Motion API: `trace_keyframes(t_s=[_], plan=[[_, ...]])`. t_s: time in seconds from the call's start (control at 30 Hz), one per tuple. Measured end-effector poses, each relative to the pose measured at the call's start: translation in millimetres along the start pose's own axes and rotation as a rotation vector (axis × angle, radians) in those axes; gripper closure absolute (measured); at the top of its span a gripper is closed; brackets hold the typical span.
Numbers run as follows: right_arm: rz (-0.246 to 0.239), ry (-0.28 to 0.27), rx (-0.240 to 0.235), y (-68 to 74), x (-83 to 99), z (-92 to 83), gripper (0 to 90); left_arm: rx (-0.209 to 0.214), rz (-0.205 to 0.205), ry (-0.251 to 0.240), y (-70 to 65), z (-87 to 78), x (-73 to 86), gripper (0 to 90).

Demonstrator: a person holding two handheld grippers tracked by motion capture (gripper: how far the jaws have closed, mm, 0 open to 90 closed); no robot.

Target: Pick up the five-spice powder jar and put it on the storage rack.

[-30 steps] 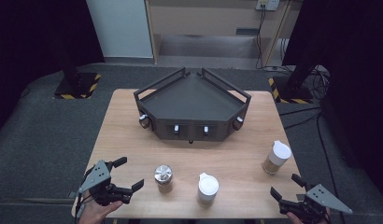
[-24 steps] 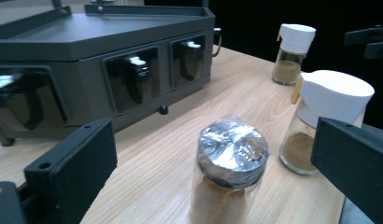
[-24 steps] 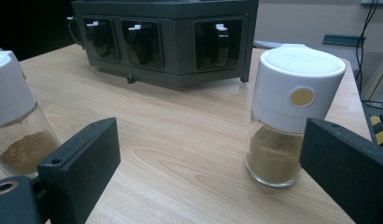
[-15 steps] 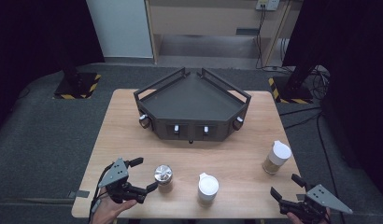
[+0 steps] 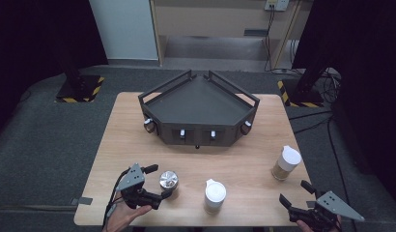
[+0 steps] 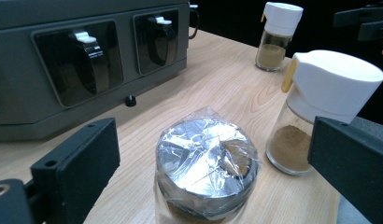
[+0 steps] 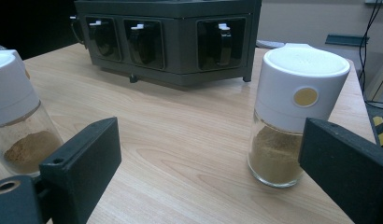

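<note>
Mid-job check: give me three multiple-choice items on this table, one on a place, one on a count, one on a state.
1. Where is the foil-topped jar?
A. between the open jaws of the left gripper
B. inside the dark tray
C. beside the right gripper

2. How many white-capped spice jars stand on the table?
A. one
B. two
C. four

3. How is the foil-topped jar's top?
A. bare and open
B. fitted with a white cap
C. covered in clear plastic wrap

Answers:
1 A: the left gripper view shows it between the two jaws, with gaps on both sides.
2 B: one near the front edge, one at the right.
3 C: crinkled film lies over the foil.
</note>
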State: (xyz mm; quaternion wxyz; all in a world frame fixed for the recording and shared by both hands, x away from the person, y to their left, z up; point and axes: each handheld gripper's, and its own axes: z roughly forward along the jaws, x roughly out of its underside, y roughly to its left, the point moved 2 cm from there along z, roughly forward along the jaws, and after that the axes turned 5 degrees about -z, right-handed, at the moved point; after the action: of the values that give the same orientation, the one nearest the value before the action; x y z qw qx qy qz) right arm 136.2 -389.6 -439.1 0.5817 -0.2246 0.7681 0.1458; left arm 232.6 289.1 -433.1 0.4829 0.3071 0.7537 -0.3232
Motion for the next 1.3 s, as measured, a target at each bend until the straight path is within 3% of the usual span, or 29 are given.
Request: trace_keyframes(t_s=[0.7, 1.03, 1.3], plan=[[-0.001, 0.0, -0.003, -0.2, 0.0, 0.1, 6.2, -0.014, 0.027, -0.002, 0.8, 18.9, 18.6, 18.1], [-0.001, 0.001, -0.004, -0.2, -0.1, 0.1, 6.3, -0.022, 0.062, -0.013, -0.4, 22.6, 25.1, 32.5], [-0.002, 0.0, -0.004, -0.1, -0.1, 0.0, 6.3, -0.024, 0.079, -0.016, -1.6, 22.5, 24.8, 33.5]])
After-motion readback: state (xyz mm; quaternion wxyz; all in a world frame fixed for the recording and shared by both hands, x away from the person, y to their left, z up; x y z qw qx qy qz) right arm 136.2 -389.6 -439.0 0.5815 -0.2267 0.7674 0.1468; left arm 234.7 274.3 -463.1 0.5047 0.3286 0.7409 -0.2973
